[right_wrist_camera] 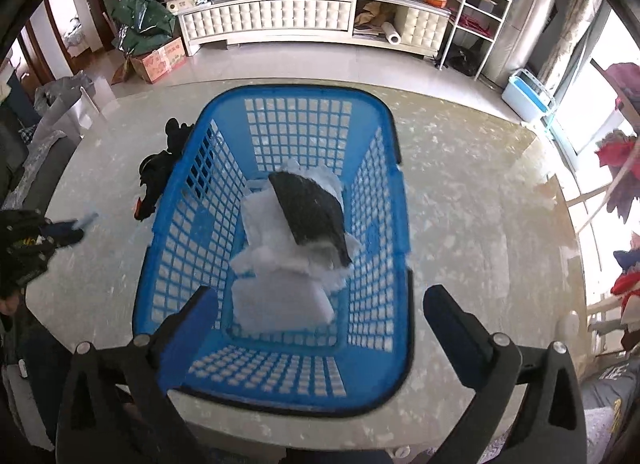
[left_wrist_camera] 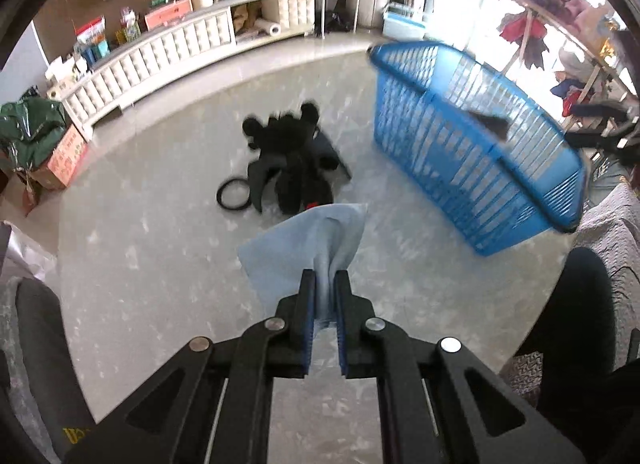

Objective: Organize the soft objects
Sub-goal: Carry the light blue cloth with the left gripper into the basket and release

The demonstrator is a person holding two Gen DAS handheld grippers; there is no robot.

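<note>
My left gripper (left_wrist_camera: 324, 278) is shut on a light blue cloth (left_wrist_camera: 304, 240) and holds it above the marble table, left of the blue plastic basket (left_wrist_camera: 472, 152). A black plush toy (left_wrist_camera: 292, 156) lies on the table beyond the cloth; it also shows in the right wrist view (right_wrist_camera: 160, 172) behind the basket's left wall. My right gripper (right_wrist_camera: 320, 300) is open and empty above the near end of the basket (right_wrist_camera: 384, 200). Inside lie white soft pieces (right_wrist_camera: 280, 296) and a dark sponge-like pad (right_wrist_camera: 312, 220). The left gripper shows at the far left of the right wrist view (right_wrist_camera: 76, 224).
A black ring (left_wrist_camera: 234, 194) lies beside the plush toy. The table (left_wrist_camera: 160, 264) is round-edged marble. Beyond it stand a white cabinet (right_wrist_camera: 280, 20), a cardboard box (right_wrist_camera: 160, 60), a wire shelf (right_wrist_camera: 476, 12) and a drying rack (left_wrist_camera: 560, 24) with clothes at the right.
</note>
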